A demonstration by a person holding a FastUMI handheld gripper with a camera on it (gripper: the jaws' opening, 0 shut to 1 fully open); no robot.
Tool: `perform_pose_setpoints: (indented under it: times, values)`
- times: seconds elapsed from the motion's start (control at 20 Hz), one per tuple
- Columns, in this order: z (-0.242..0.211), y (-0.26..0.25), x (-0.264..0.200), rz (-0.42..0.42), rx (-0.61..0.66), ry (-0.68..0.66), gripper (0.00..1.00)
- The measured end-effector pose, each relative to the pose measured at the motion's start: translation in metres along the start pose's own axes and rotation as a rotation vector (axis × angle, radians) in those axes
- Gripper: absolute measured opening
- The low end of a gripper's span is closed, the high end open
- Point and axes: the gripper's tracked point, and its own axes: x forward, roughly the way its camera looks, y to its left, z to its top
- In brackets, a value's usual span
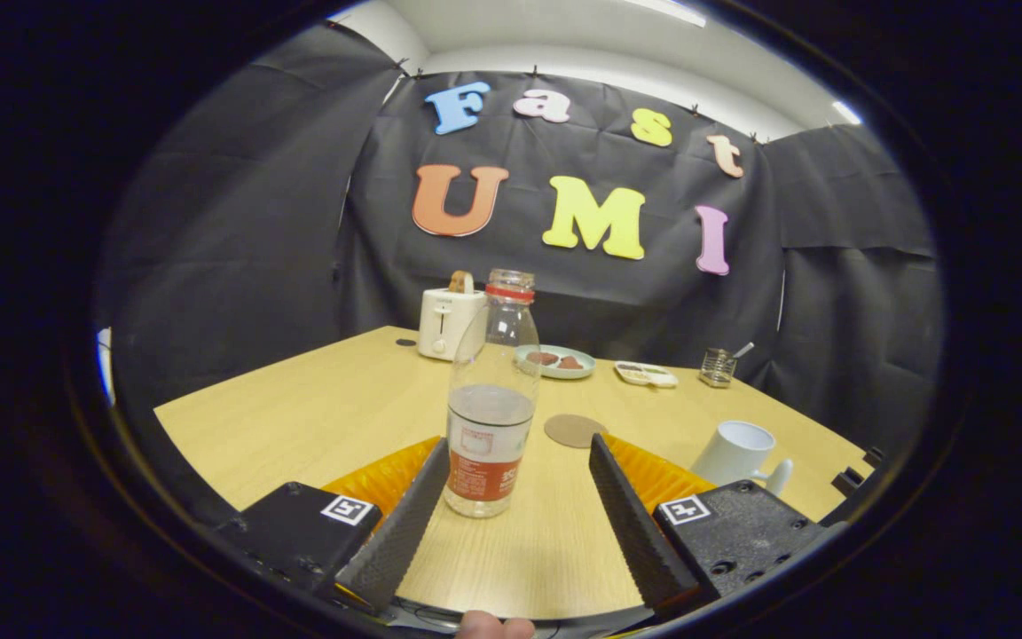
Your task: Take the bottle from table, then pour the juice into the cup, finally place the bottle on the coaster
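The gripper [518,453] stands wide open, holding nothing. The bottle [491,399] stands upright on the table [298,408] between the fingertips, close by the left finger — well clear of the right. This looks like the first step: taking the bottle. Next, close squarely on its body. The cup [735,453] waits right, the coaster [574,430] just beyond.

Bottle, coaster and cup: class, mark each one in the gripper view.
Bottle [491,417]: gripper view, on its clear body above the label.
Coaster [574,430]: gripper view, centre of the flat disc.
Cup [733,454]: gripper view, on its outer wall.
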Motion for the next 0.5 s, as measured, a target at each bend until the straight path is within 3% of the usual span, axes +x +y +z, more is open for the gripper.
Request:
perform_pose_setpoints:
  times: [0.5]
  values:
    - [-0.002,0.021,0.037,0.034,-0.032,0.005,1.00]
